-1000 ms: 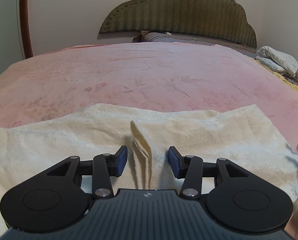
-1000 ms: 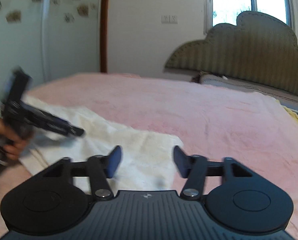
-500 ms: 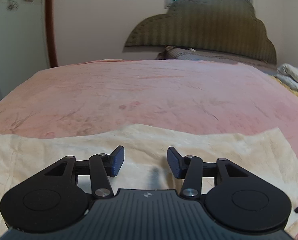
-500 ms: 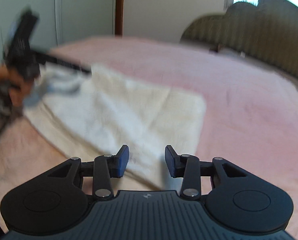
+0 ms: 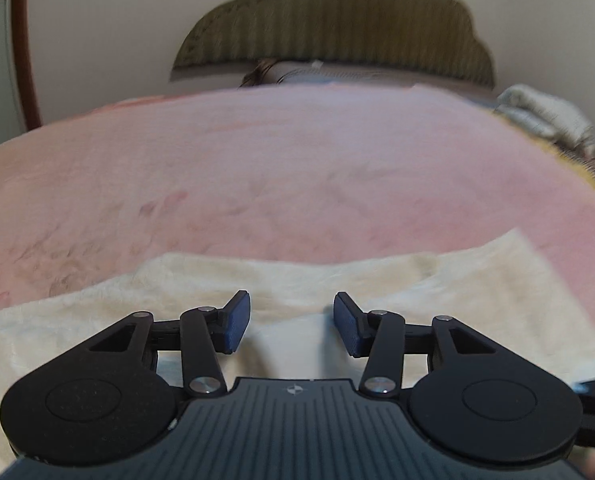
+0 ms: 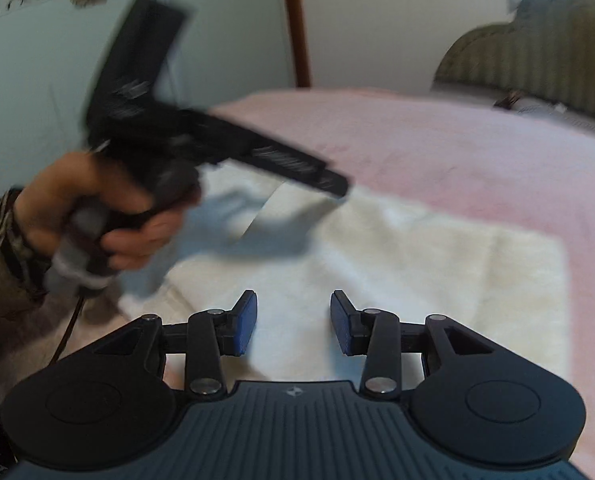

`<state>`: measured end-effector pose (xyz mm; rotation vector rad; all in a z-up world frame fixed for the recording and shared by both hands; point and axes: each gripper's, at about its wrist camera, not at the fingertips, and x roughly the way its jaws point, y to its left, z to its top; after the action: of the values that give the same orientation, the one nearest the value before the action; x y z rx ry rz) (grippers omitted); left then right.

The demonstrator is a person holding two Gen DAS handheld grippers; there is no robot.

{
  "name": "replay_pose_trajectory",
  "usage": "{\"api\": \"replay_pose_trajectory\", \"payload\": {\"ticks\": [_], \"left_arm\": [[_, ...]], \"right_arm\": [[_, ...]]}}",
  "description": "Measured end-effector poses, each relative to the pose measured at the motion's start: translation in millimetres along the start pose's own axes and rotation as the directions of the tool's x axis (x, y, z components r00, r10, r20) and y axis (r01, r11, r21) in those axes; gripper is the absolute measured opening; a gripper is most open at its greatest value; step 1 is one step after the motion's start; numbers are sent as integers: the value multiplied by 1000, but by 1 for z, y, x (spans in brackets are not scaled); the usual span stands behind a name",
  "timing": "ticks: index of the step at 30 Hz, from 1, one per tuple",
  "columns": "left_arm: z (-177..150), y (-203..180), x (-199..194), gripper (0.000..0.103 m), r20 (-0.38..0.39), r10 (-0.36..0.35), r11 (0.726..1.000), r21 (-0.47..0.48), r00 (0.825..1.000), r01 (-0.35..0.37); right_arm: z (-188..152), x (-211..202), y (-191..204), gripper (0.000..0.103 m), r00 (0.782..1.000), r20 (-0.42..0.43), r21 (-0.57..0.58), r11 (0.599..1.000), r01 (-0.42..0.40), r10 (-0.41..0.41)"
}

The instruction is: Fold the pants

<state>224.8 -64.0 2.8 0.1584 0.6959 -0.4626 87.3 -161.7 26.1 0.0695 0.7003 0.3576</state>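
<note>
the left hand-held gripper [image 5: 292, 325] hovers low over the cream pants [image 5: 437, 304], its blue pads [image 5: 236, 323] spread apart with nothing between them. the right hand-held gripper [image 6: 293, 323] likewise has its pads [image 6: 244, 323] apart and empty above the same cloth. in the right wrist view, the person's left hand [image 6: 97, 216] at 9 o'clock grips the handle of the other tool, blurred by motion, its dark fingers reaching toward 1 o'clock over the garment. the pants lie spread flat on the near part of the pink bedspread [image 5: 297, 168], a rough rectangle. beyond, at 12 o'clock, a green scalloped headboard [image 5: 337, 28] stands against the wall, with rumpled bedding [image 5: 545, 116] at 2 o'clock.
</note>
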Motion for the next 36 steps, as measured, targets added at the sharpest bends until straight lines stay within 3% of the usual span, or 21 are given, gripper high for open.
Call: {"api": "replay_pose_trajectory", "payload": {"ticks": [3, 6, 9, 11, 16, 19, 22, 25, 27, 30, 33, 36], "left_arm": [[0, 11, -7, 52, 27, -5, 999, -49, 1000, 7], [-2, 22, -26, 56, 69, 26, 997, -76, 997, -21], [-5, 30, -42, 58, 86, 90, 991, -110, 992, -80], [-8, 40, -53, 58, 80, 81, 984, -164, 994, -67], [-21, 70, -76, 59, 55, -31, 936, -350, 998, 49], [-30, 83, -86, 59, 45, -118, 887, -445, 992, 126], [-40, 89, -95, 64, 50, -232, 835, -501, 971, 225], [-49, 88, -99, 67, 45, -339, 792, -525, 940, 311], [-55, 87, -100, 68, 34, -368, 774, -542, 929, 326], [-60, 86, -98, 70, 32, -395, 750, -566, 918, 342], [-66, 89, -95, 70, 35, -444, 703, -605, 895, 372], [-65, 90, -100, 70, 73, -428, 687, -621, 901, 377]], "right_arm": [[-3, -2, 17, 40, 998, 25, -55, 997, 52, -50], [-3, -25, 37, 40, 993, 115, -157, 986, 53, -35], [-9, -30, 66, 39, 986, 157, -323, 941, 100, -51], [-15, -25, 85, 39, 985, 152, -425, 895, 136, -78], [-34, -7, 111, 39, 973, 146, -599, 767, 230, -178], [-37, -8, 109, 39, 968, 151, -601, 759, 252, -202], [-38, -5, 113, 38, 960, 157, -618, 736, 278, -231], [-33, -5, 111, 28, 964, 151, -609, 747, 266, -220], [-24, -9, 105, 18, 973, 140, -562, 795, 229, -181], [-14, -17, 89, 17, 983, 127, -465, 867, 178, -134], [-5, -22, 70, 15, 991, 108, -351, 930, 109, -75], [-1, -23, 60, 15, 996, 90, -282, 958, 53, -28]]}}
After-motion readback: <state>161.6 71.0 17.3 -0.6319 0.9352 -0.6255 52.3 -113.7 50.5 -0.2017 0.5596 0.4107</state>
